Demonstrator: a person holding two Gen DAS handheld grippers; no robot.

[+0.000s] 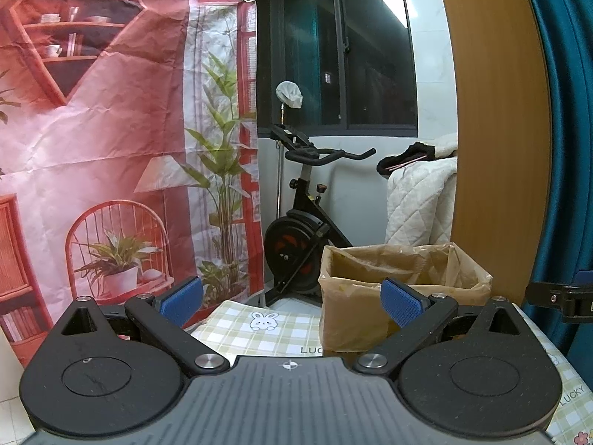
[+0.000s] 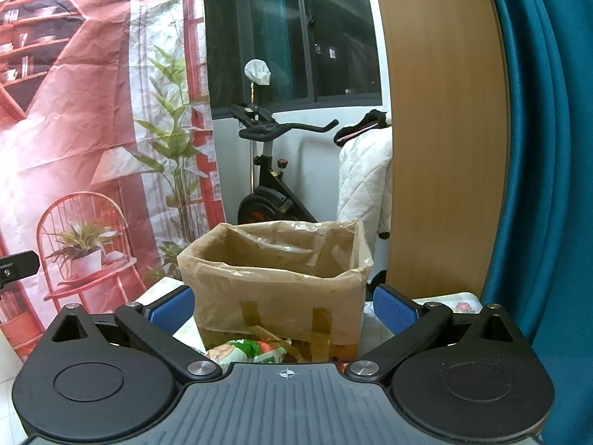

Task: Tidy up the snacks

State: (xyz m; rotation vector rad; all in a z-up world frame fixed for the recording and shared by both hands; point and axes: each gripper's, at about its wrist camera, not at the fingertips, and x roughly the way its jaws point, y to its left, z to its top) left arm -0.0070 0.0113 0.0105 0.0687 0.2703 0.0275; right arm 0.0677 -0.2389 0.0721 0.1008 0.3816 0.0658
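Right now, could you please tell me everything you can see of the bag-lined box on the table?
The box is rectangular, open-topped and upright, lined with a thin, crinkled, translucent tan plastic bag folded over its rim and fixed to the front with strips of yellowish tape. It looks like cardboard. It stands on the checked tablecloth. The part of its inside that shows looks empty. A colourful snack packet lies at its front base; whether they touch is unclear. Neither gripper touches it.

I see a box lined in crinkly, glossy brown plastic; matt checked tablecloth; ribbed blue pads
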